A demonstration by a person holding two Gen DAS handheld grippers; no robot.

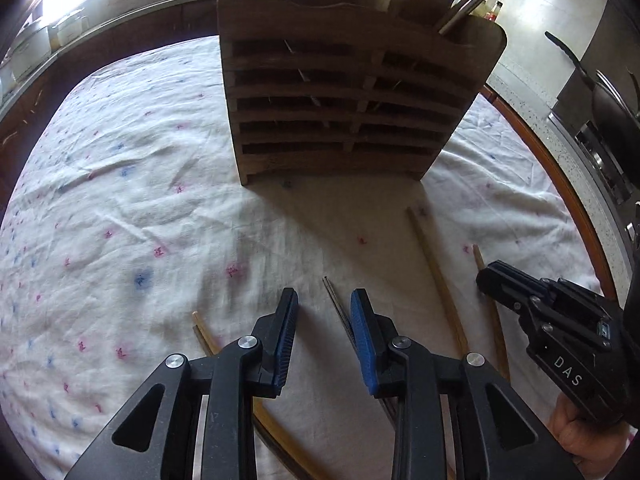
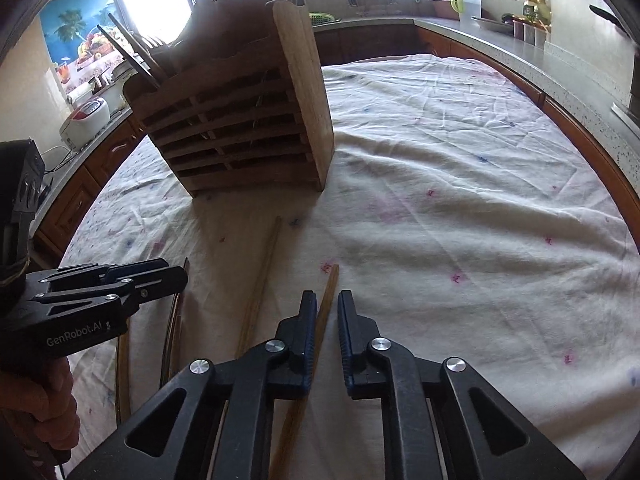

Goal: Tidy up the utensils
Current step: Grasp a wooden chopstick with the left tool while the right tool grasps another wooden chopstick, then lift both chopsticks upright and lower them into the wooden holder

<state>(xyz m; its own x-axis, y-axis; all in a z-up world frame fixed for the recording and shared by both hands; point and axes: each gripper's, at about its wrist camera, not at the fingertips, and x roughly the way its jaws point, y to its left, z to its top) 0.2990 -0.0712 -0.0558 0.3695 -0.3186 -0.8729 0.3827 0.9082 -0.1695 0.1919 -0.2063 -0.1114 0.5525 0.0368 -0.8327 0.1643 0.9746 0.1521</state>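
Observation:
A slatted wooden utensil holder [image 1: 340,100] stands on the cloth-covered table, also in the right wrist view [image 2: 240,124], with utensils in its top. Several chopsticks lie on the cloth in front of it. My left gripper [image 1: 325,312] is open, low over the cloth, with a thin dark chopstick pair [image 1: 336,304] lying between its jaws next to the right pad. A wooden chopstick [image 1: 202,332] lies to its left. My right gripper [image 2: 327,312] is open and straddles a wooden chopstick [image 2: 327,296]. Another wooden chopstick [image 2: 264,276] lies to its left.
The white floral cloth [image 1: 120,184] covers the table, rumpled. Kitchen counters ring it: a rice cooker [image 2: 86,118] at left, jars and containers [image 2: 532,20] at back right, a stove with a pan [image 1: 600,96] on the right.

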